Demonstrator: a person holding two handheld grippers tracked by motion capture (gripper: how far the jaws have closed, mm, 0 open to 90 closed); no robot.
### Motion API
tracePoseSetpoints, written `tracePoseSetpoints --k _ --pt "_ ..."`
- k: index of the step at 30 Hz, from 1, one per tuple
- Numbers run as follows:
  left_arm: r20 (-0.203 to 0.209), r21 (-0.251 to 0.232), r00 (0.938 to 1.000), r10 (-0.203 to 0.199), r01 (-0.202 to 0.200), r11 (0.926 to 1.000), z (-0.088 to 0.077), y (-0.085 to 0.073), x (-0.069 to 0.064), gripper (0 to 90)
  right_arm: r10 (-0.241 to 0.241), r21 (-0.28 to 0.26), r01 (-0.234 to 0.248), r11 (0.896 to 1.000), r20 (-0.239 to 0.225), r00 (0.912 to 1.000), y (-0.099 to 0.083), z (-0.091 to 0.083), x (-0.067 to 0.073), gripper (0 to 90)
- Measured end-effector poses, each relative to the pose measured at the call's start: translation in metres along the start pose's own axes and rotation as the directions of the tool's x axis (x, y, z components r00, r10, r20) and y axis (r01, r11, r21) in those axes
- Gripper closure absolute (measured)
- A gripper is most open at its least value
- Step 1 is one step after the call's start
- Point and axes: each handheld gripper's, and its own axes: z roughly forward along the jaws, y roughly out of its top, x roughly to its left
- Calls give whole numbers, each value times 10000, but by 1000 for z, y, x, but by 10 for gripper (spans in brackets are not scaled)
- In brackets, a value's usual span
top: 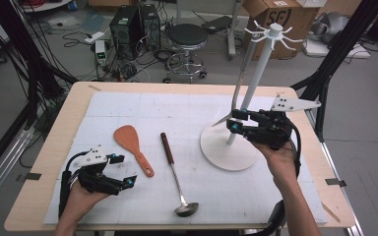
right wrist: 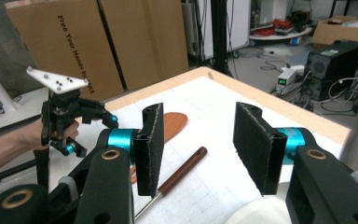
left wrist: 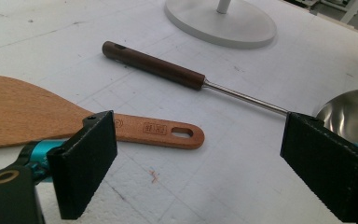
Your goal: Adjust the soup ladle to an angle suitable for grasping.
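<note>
We've got one long metal utensil [top: 239, 82] already hanging on the white rack [top: 263, 64] at far right, so we judge the job partly done. The wooden spatula [top: 133, 141] and the ladle [top: 176, 177] lie flat mid-table, untouched. Our right gripper [top: 234, 120] hangs by the rack pole, jaws parted and empty; our left gripper [top: 123, 170] rests near left, spread wide, holding nothing. The box behind reads "Free Your Hands by".
</note>
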Motion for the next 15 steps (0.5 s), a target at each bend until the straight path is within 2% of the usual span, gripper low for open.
tracePoseSetpoints --k 15 --pt "15 87 10000 60 -60 9999 4 1 -3 109 -31 557 53 9984 -381 9993 -35 24 15 513"
